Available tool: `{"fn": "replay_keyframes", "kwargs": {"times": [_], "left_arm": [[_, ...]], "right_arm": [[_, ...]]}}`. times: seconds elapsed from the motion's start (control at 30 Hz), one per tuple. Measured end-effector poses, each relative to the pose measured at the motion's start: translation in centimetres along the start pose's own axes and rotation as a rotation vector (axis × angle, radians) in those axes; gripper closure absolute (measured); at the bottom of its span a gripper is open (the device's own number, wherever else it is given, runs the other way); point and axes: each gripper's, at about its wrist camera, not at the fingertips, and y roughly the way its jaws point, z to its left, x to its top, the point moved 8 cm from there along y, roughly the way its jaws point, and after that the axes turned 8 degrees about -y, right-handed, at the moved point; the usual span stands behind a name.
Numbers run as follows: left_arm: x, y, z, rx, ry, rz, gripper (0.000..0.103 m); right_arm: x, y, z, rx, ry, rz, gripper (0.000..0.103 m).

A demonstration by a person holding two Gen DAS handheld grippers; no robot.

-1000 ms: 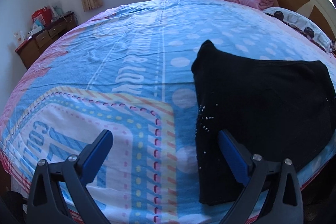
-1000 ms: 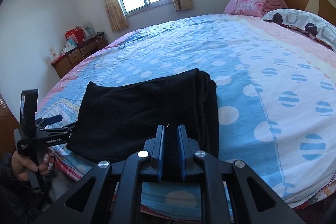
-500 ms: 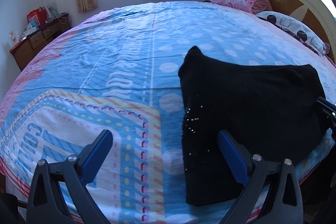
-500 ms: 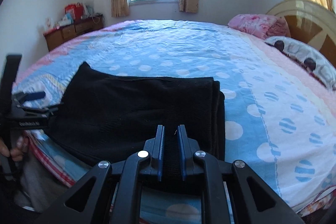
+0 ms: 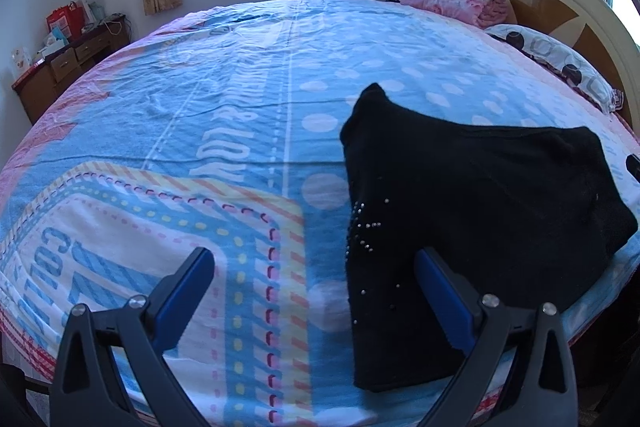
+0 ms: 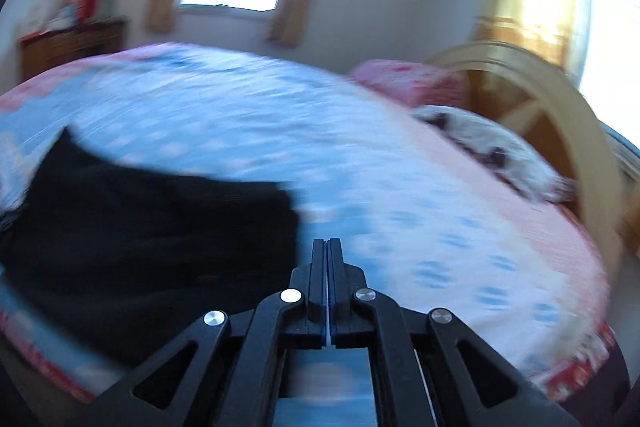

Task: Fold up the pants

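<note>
The black pants (image 5: 472,211) lie folded into a rough rectangle on the blue and pink bed sheet (image 5: 240,99), near the bed's front edge, with small shiny studs along their left side. My left gripper (image 5: 316,263) is open just above the sheet; its right finger (image 5: 440,291) hangs over the pants' near left part and nothing is between the jaws. In the blurred right wrist view the pants (image 6: 152,227) lie to the left. My right gripper (image 6: 328,247) is shut and empty, just off their right edge over the sheet.
A pink folded blanket (image 5: 456,1) and a spotted pillow (image 5: 560,63) lie by the wooden headboard (image 5: 576,11) at the right. A wooden dresser (image 5: 68,63) with boxes stands at the back left, under the window wall. The bed's front edge runs just below both grippers.
My right gripper has closed fully, no longer has the black cloth between its jaws, and has swung right off the pants. The left gripper has stayed in place, open.
</note>
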Motion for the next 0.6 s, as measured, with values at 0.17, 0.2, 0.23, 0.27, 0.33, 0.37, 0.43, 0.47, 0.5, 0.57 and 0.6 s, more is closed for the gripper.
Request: {"fn": "replay_keyframes", "kwargs": {"times": [0.17, 0.2, 0.23, 0.27, 0.33, 0.37, 0.43, 0.47, 0.5, 0.57, 0.6], "left_arm": [[0.9, -0.3, -1.0, -0.097, -0.013, 0.006, 0.001], [1.0, -0.1, -1.4, -0.119, -0.013, 0.014, 0.001], [1.0, 0.1, -1.7, -0.129, -0.013, 0.022, 0.001], [0.8, 0.5, -2.0, -0.136, -0.014, 0.038, 0.001], [0.3, 1.5, -2.5, -0.144, -0.019, 0.088, 0.001], [0.1, 1.9, -2.6, -0.152, -0.03, 0.108, 0.001], [-0.1, 1.9, -2.6, -0.163, -0.042, 0.104, 0.001], [-0.1, 1.9, -2.7, -0.161, -0.036, 0.102, 0.001], [-0.1, 1.8, -2.7, -0.159, -0.035, 0.102, 0.001], [-0.1, 1.6, -2.5, -0.159, -0.042, 0.099, 0.001], [0.0, 1.5, -2.4, -0.161, -0.047, 0.094, 0.001]], "right_arm": [[-1.2, -0.1, -2.2, 0.393, 0.315, -0.024, 0.101], [-1.6, 0.4, -1.8, 0.52, 0.405, -0.003, 0.101], [-1.9, 0.9, -1.5, 0.593, 0.469, 0.029, 0.1], [-2.3, 1.4, -1.3, 0.641, 0.508, 0.06, 0.1], [-2.8, 1.8, -1.0, 0.657, 0.508, 0.084, 0.1], [-3.0, 1.8, -1.1, 0.65, 0.506, 0.085, 0.098], [-3.1, 1.7, -1.8, 0.642, 0.535, 0.079, 0.088], [-3.1, 1.8, -2.1, 0.63, 0.549, 0.076, 0.072], [-3.3, 1.9, -2.6, 0.621, 0.569, 0.073, 0.061], [-3.4, 2.0, -3.1, 0.66, 0.636, 0.056, 0.043], [-3.6, 1.9, -2.7, 0.684, 0.648, 0.054, 0.043]]}}
